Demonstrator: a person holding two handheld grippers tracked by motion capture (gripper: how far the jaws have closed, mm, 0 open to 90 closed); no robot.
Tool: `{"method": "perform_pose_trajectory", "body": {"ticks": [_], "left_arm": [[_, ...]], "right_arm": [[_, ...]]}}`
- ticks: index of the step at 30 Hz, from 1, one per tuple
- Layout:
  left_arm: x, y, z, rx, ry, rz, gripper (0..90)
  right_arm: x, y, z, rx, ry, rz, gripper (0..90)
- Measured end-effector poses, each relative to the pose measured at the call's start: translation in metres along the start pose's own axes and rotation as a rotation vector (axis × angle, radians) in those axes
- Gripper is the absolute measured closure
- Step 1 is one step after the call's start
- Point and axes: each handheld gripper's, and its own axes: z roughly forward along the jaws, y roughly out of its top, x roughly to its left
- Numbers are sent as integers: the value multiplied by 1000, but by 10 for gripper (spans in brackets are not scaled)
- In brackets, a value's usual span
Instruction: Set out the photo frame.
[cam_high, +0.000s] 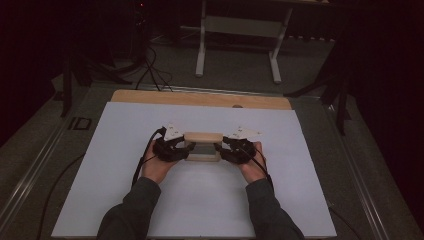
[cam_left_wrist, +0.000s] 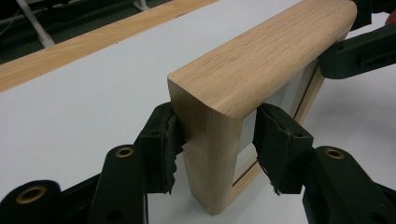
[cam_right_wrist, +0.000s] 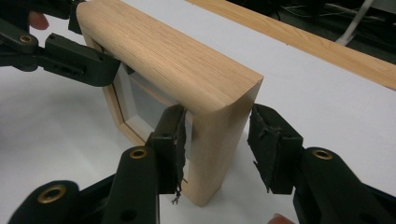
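A light wooden picture frame (cam_high: 202, 136) stands upright on the white sheet (cam_high: 200, 205), held between my two grippers. My left gripper (cam_high: 186, 147) straddles the frame's left post (cam_left_wrist: 210, 154). Its outer pad (cam_left_wrist: 166, 144) touches the wood, while a thin gap shows at the inner pad (cam_left_wrist: 275, 144). At the other end, my right gripper (cam_high: 220, 148) straddles the right post (cam_right_wrist: 215, 154); the inner pad (cam_right_wrist: 175, 140) rests on it and the outer pad (cam_right_wrist: 268, 144) stands slightly off. The frame's rounded top bar (cam_right_wrist: 163, 51) runs toward the far gripper's jaw (cam_right_wrist: 70, 60).
The white sheet covers a wooden tabletop whose bare strip (cam_high: 200, 98) runs along the far edge. Beyond it stand a white table base (cam_high: 237, 30) and floor cables (cam_high: 155, 75). Black cables (cam_high: 140, 165) trail from both grippers. Metal rails (cam_high: 30, 165) flank the table.
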Motion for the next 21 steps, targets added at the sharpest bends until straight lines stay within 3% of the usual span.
{"method": "perform_pose_trajectory", "body": {"ticks": [21], "left_arm": [[10,1,8,-20,-25,-59,486]], "right_arm": [[-5,-2,7,-1,-4,53,578]]}}
